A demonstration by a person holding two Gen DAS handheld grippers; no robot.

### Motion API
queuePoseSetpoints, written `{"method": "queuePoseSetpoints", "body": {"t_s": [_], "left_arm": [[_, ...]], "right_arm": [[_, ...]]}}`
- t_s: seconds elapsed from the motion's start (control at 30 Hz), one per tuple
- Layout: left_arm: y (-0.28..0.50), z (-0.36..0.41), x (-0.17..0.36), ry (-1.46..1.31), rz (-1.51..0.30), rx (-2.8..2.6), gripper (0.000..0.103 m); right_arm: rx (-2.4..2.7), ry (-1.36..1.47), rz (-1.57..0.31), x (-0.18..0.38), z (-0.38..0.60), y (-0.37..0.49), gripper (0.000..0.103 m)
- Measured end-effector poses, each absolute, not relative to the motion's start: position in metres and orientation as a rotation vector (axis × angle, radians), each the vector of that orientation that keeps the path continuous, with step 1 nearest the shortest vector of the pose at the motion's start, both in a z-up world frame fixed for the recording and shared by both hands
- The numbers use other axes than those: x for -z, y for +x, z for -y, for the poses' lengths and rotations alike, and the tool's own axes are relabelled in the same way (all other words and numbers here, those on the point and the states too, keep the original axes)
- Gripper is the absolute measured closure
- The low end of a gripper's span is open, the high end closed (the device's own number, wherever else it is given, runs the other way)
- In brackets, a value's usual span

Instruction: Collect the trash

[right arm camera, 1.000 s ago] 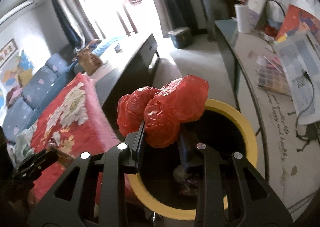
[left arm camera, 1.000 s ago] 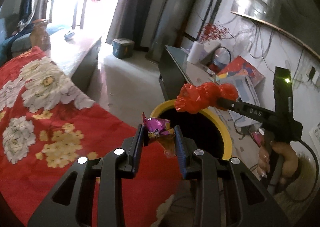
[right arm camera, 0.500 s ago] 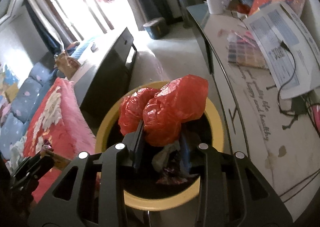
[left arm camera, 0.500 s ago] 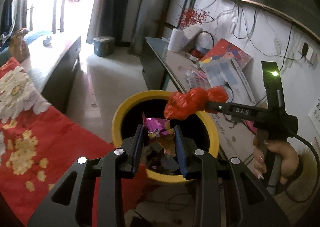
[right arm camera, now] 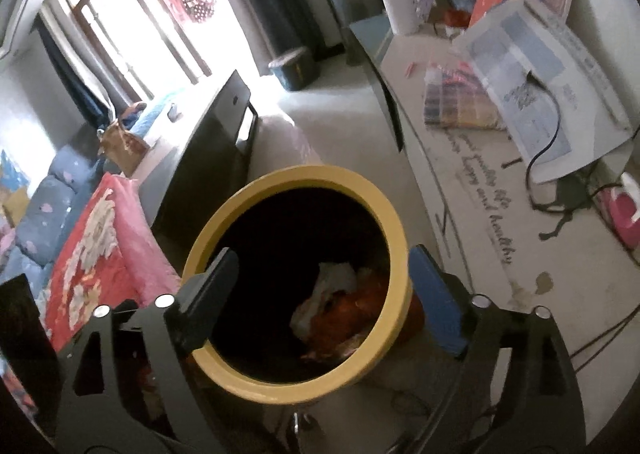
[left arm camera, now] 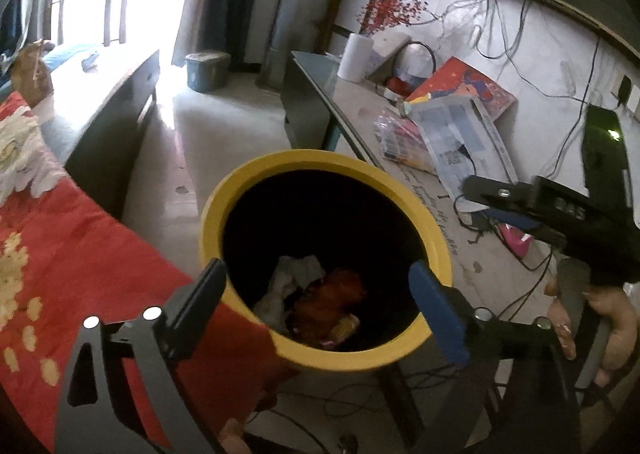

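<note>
Opening tongs (right arm camera: 320,288) over yellow bin (right arm camera: 390,222) holding red, perhaps bagged, trash (right arm camera: 352,308).

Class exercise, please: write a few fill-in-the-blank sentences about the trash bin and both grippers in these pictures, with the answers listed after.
1. The trash bin has a ____ rim.
2. Between the opening jaws of the left gripper there is ____.
3. The red bag lies ____ the bin.
4. The right gripper holds ____.

Answers: yellow; nothing; inside; nothing

Deep in the yellow bin (left arm camera: 240,190) the trash (left arm camera: 332,294) is a dark blur, pieces indistinguishable. The hand (left arm camera: 612,318) is cut off by the left wrist view's right edge.
</note>
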State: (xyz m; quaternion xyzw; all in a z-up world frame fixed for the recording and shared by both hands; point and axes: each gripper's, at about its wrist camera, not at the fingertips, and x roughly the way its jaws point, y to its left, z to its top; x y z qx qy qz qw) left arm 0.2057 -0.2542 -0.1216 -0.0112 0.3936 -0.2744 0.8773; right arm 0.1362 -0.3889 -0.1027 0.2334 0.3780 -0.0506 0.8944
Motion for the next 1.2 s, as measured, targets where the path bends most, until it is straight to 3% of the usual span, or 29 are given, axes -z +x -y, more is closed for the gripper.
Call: {"method": "queuePoseSetpoints", "body": {"t_s": [0.1,0.57,1.2], "left_arm": [[0.202,0.236,0.112,-0.037,-0.8,0.524,0.007],[0.153,0.134,0.054,-0.056,-0.661,0.261,0.007],[0.044,0.047,0.029,-0.083,-0.447,0.05,0.006]], "right_arm": [[0.099,0.446,-0.742,0.09,0.378,0.127,0.011],[-0.077,0.132,-0.528,0.036,0.264,0.082,0.011],[-0.073,0.099,-0.279,0.016,0.204,0.025,0.011]]}}
